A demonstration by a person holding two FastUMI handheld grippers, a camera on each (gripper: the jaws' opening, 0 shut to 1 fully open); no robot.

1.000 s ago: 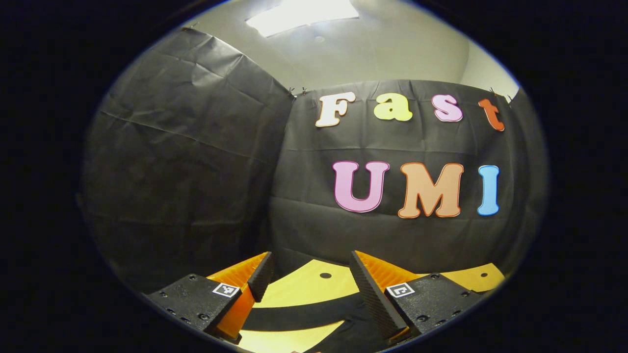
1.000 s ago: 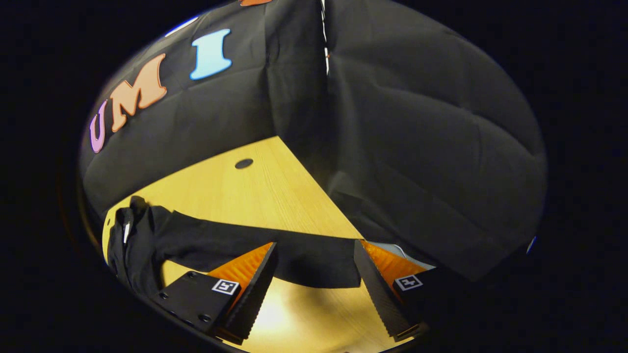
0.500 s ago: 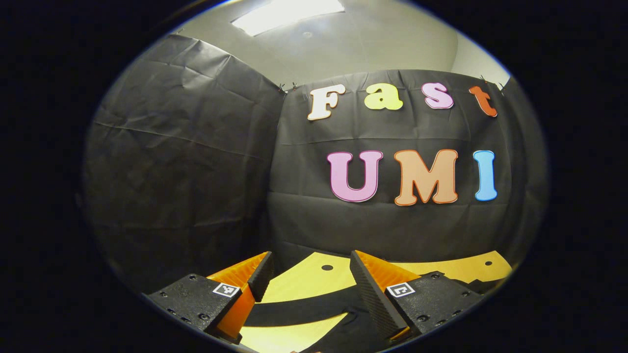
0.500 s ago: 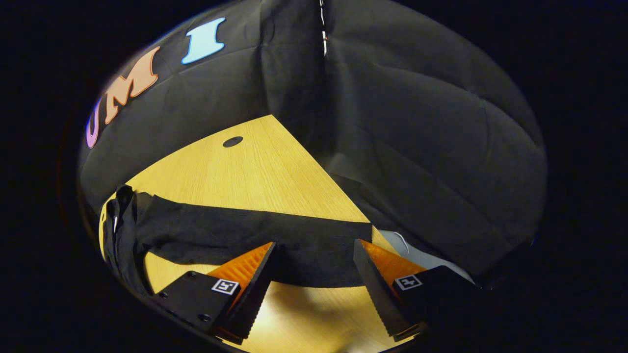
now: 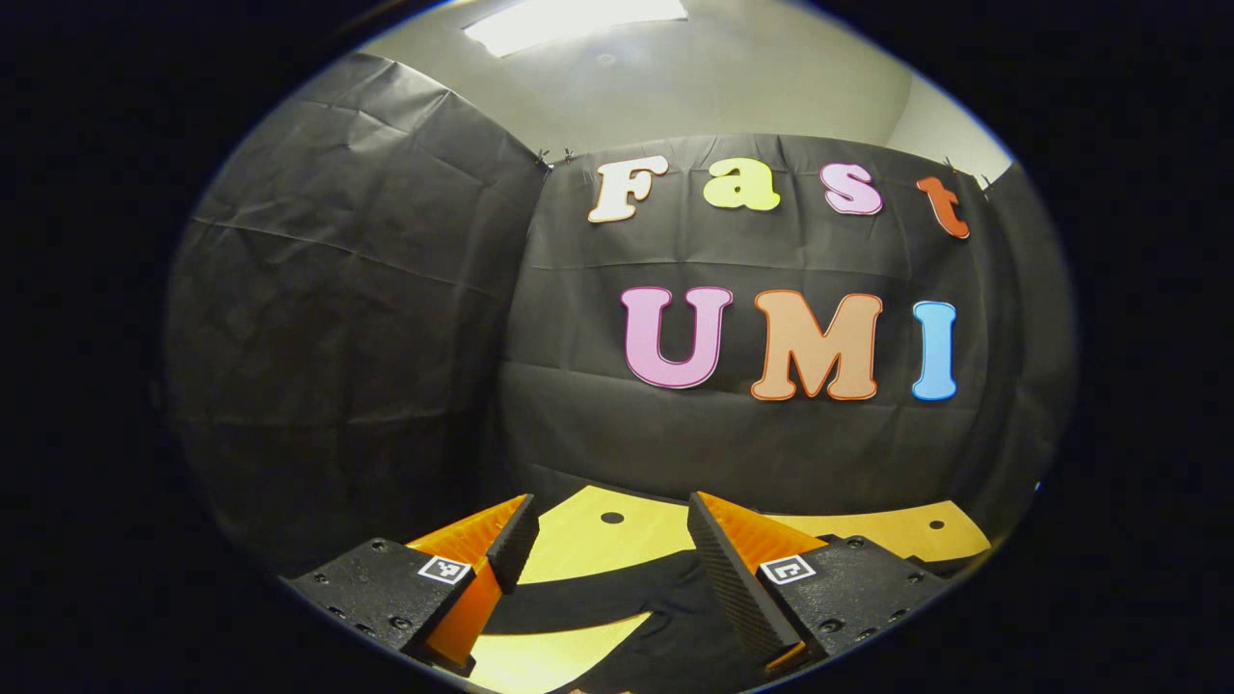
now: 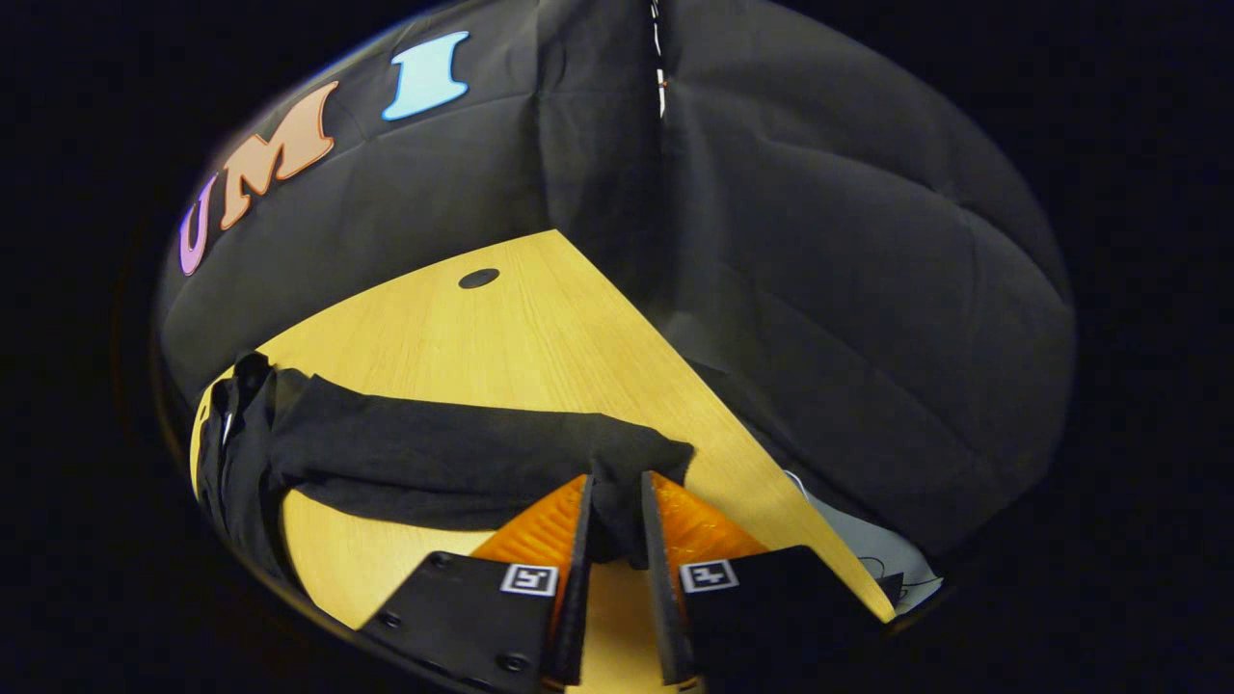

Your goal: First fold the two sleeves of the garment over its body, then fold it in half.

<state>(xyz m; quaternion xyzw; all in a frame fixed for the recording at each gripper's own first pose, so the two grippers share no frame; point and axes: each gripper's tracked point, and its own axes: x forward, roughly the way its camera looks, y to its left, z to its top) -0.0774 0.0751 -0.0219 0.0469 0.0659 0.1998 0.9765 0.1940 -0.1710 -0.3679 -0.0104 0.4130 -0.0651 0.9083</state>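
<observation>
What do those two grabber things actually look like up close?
Each tool, left and right, has two wedge-shaped fingers with ribbed inner faces. The fingers sit on flat black plates fastened with small screws, and every plate carries a little square black-and-white marker.

There was one black garment [image 6: 434, 458] on one wooden table [image 6: 511, 337], with one sleeve [image 6: 501, 453] stretched toward the table's right edge. Two grippers [image 5: 603, 559] [image 6: 615, 540] were present. Two round holes [image 5: 611, 518] marked the table's far edge.
</observation>
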